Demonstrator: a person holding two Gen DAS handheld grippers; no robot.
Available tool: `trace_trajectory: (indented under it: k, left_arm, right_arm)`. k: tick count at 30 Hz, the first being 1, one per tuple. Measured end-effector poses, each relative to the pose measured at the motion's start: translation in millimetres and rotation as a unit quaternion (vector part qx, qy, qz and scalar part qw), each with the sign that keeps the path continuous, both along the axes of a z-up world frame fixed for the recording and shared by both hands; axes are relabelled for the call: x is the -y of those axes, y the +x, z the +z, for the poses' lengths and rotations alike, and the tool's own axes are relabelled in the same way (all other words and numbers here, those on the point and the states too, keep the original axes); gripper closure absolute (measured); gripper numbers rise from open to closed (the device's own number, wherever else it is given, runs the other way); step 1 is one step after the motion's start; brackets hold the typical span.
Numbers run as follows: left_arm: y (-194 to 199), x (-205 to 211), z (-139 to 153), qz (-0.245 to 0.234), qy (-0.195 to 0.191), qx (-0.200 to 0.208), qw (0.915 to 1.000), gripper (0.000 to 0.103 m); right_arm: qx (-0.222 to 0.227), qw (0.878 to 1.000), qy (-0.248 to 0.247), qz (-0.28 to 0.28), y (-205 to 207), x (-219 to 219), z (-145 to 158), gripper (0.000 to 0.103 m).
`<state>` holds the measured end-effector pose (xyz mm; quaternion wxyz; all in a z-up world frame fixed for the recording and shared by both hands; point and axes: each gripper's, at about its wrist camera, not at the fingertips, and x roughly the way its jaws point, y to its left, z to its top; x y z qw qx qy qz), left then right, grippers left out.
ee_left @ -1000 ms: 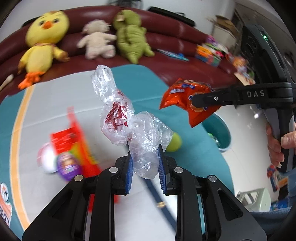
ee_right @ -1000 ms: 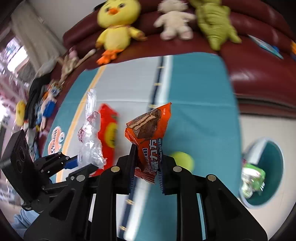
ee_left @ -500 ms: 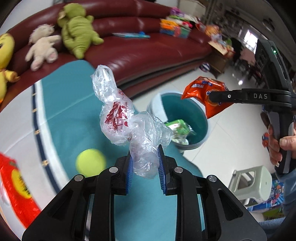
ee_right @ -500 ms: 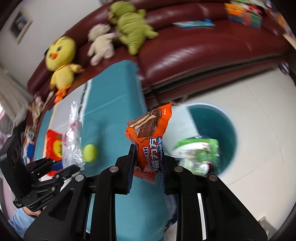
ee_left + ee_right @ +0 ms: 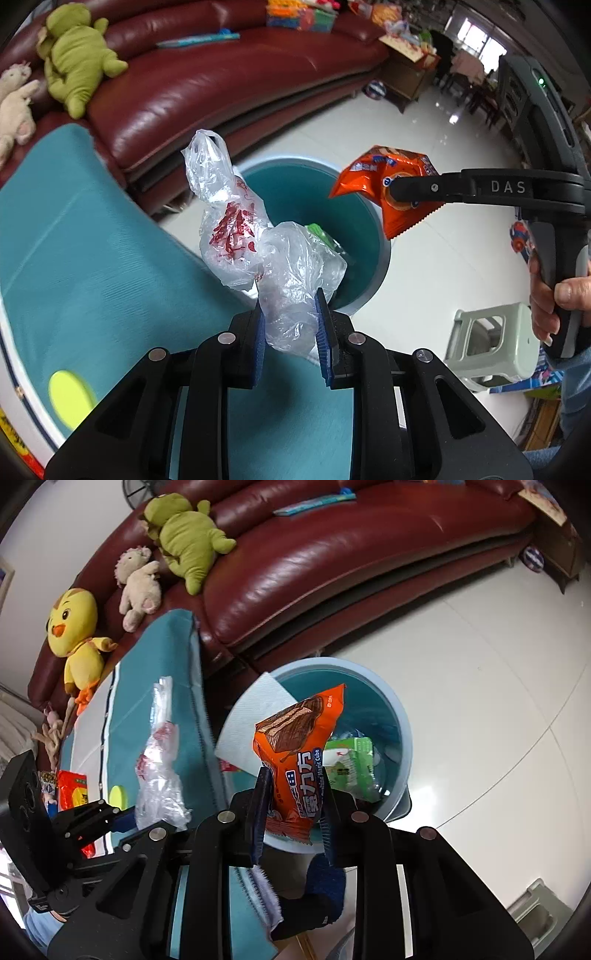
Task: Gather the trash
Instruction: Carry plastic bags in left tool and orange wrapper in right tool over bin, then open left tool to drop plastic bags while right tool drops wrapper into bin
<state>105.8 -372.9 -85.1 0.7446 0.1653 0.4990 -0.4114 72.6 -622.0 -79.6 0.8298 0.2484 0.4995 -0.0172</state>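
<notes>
Teal-topped table (image 5: pixel 85 258) beside maroon sofa (image 5: pixel 207 81); left claw (image 5: pixel 290 332) grips plastic bag (image 5: pixel 258 251), right claw (image 5: pixel 293 808) seemingly loosening on wrapper (image 5: pixel 299 746).

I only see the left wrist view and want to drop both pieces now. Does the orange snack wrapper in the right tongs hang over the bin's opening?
Observer: Yes; the right wrist view shows the orange snack wrapper, pinched in the right tongs, above the round teal plastic bin's opening.
Operator: And my bag?
Observer: The clear crumpled plastic bag in the left tongs shows against the teal table cover, beside the bin.
Operator: Anything on the rim?
Observer: A white paper sheet leans over its table-side edge.
</notes>
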Motion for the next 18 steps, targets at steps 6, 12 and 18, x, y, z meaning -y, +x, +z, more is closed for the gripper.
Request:
trace_trajectory:
  k: [6,12,18]
  left_arm:
    - [7,28,-18,-0.009,0.014,-0.007,0.9998,0.057]
    - [6,30,-23,0.003,0.019,0.008,0.9998,0.021]
    - [6,12,-20,0.015,0.015,0.005,0.9998,0.016]
  right_arm:
    - [-0.009,1.000,0.006,-0.011,6,12,-11,0.078]
    - [-0.017,1.000,0.004,-0.015,11,16,-15,0.077]
    - [-0.023,1.000,0.004,-0.013,15,13,-21,0.076]
